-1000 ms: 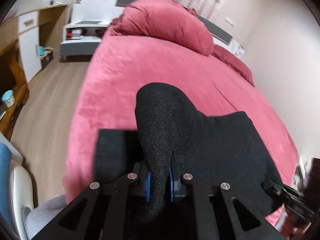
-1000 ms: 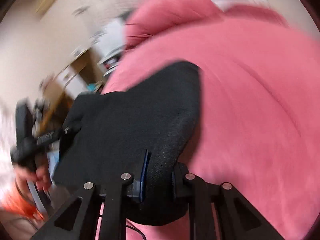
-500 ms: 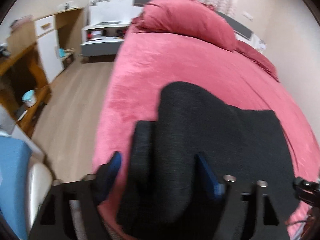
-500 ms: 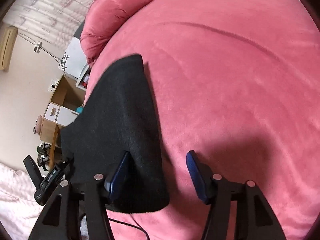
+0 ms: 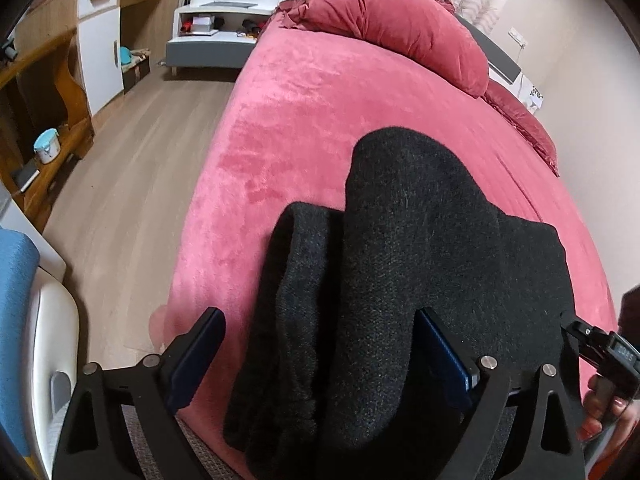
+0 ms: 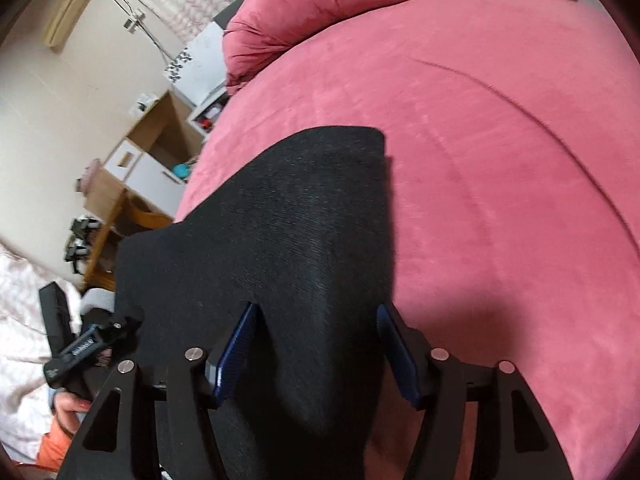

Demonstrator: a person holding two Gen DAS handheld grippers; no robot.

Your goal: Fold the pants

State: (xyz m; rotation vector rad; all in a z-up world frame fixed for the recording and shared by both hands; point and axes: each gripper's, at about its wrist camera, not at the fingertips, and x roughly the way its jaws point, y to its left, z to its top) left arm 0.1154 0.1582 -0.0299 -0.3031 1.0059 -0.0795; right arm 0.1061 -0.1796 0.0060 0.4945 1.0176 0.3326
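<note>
Black knit pants (image 5: 420,264) lie folded in layers on the near end of a pink bed (image 5: 320,120); they also show in the right wrist view (image 6: 288,240). My left gripper (image 5: 320,344) is open, its blue pads wide apart on either side of the pants' near edge, gripping nothing. My right gripper (image 6: 316,344) is open too, its pads astride the right near corner of the pants. The fabric rests loose on the bed. The right gripper also shows at the right edge of the left wrist view (image 5: 600,352).
A large pink pillow (image 5: 392,28) lies at the bed's head. Wooden floor (image 5: 120,168) runs along the bed's left side, with a wooden desk (image 5: 44,80), white cabinet and low white shelf (image 5: 216,36) beyond. A blue and white chair (image 5: 24,340) stands near left.
Both grippers were shut on the pants a second ago. Both have opened and let the fabric go, and the pants have settled flat on the bed.
</note>
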